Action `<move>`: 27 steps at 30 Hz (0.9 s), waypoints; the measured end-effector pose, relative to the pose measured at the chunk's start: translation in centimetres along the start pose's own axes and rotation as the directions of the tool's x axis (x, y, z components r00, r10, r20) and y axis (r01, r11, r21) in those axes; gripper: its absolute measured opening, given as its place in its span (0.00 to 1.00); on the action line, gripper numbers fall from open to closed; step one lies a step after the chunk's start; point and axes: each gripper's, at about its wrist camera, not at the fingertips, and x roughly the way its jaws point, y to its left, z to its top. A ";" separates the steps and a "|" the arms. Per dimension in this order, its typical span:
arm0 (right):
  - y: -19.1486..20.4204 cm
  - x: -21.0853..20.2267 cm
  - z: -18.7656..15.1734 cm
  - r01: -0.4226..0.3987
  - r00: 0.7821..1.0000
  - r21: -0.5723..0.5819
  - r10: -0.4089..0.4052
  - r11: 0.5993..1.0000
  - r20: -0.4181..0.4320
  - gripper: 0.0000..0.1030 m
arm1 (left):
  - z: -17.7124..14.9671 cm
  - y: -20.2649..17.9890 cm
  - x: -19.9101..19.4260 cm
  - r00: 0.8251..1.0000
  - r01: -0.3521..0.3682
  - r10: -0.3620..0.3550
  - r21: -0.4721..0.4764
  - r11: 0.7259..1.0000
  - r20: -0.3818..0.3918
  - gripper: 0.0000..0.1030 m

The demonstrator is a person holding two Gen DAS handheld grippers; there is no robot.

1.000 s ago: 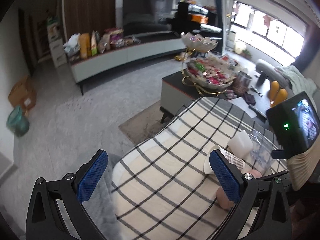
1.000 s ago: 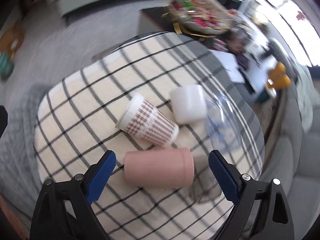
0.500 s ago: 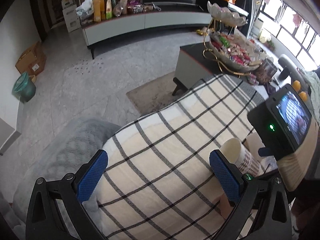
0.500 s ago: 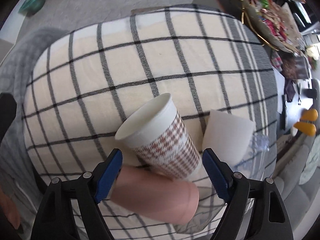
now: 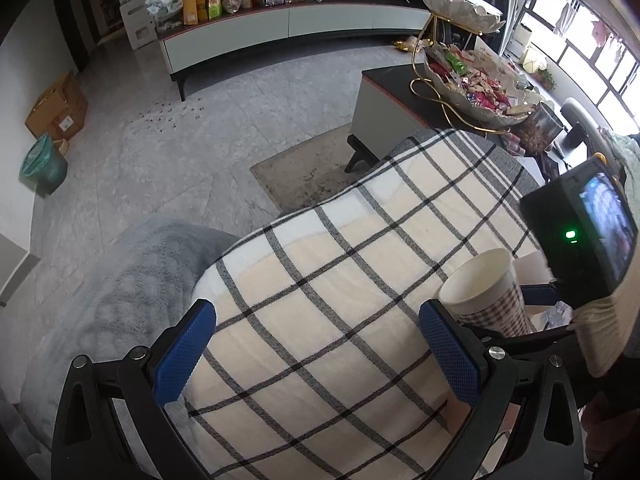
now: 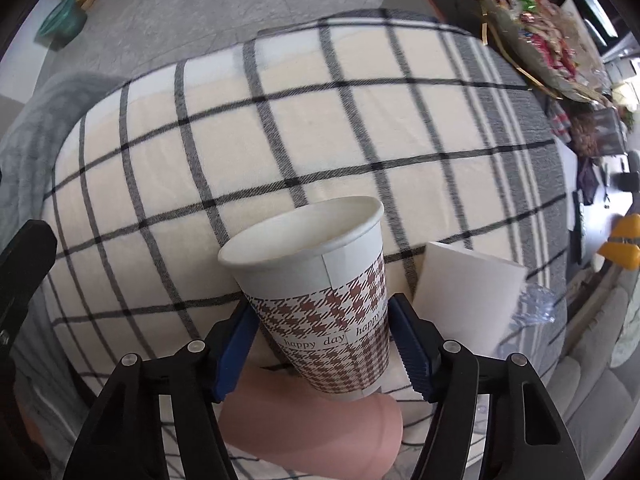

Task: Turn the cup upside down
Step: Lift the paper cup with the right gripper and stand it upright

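Observation:
A paper cup (image 6: 320, 296) with a brown houndstooth print and "happy day" lettering is held between the blue pads of my right gripper (image 6: 324, 344), mouth up and tilted, above the checked blanket (image 6: 280, 140). The same cup shows in the left wrist view (image 5: 488, 300) at the right, beside the right gripper's body. My left gripper (image 5: 316, 356) is open and empty over the blanket, left of the cup.
A pink cup (image 6: 312, 436) lies on its side under the held cup. A white cup (image 6: 468, 292) lies to its right, with clear plastic (image 6: 532, 304) beyond. A coffee table with a snack bowl (image 5: 472, 76) stands behind; grey fleece (image 5: 132, 280) lies left.
My right gripper has closed on the houndstooth cup, which lay on its side, and raised it mouth up. The left gripper has tilted down toward the blanket.

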 end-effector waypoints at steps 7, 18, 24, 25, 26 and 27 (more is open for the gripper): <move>-0.9 -5.6 -1.5 -0.007 0.993 0.196 -0.016 0.981 0.118 0.64 | 1.4 1.8 -2.5 0.997 0.062 -0.066 0.087 0.994 0.047 1.00; 2.4 -9.6 -11.1 -0.363 0.908 0.662 0.089 0.655 0.410 0.64 | 3.7 5.1 -8.7 0.953 0.152 -0.234 0.364 0.919 0.194 1.00; 6.3 -3.8 -15.7 -0.575 0.818 0.761 0.216 0.301 0.533 0.64 | 2.3 6.8 -9.3 0.933 0.155 -0.276 0.433 0.888 0.230 1.00; 7.0 -2.7 -16.1 -0.586 0.810 0.767 0.231 0.262 0.540 0.64 | 1.9 7.0 -9.1 0.933 0.150 -0.275 0.445 0.883 0.231 1.00; 7.8 -1.6 -16.4 -0.592 0.803 0.774 0.246 0.225 0.543 0.64 | 1.5 7.1 -8.8 0.933 0.147 -0.276 0.456 0.878 0.229 1.00; 8.3 -0.5 -16.7 -0.598 0.796 0.778 0.260 0.194 0.547 0.64 | 1.2 7.1 -8.5 0.934 0.149 -0.280 0.469 0.870 0.222 1.00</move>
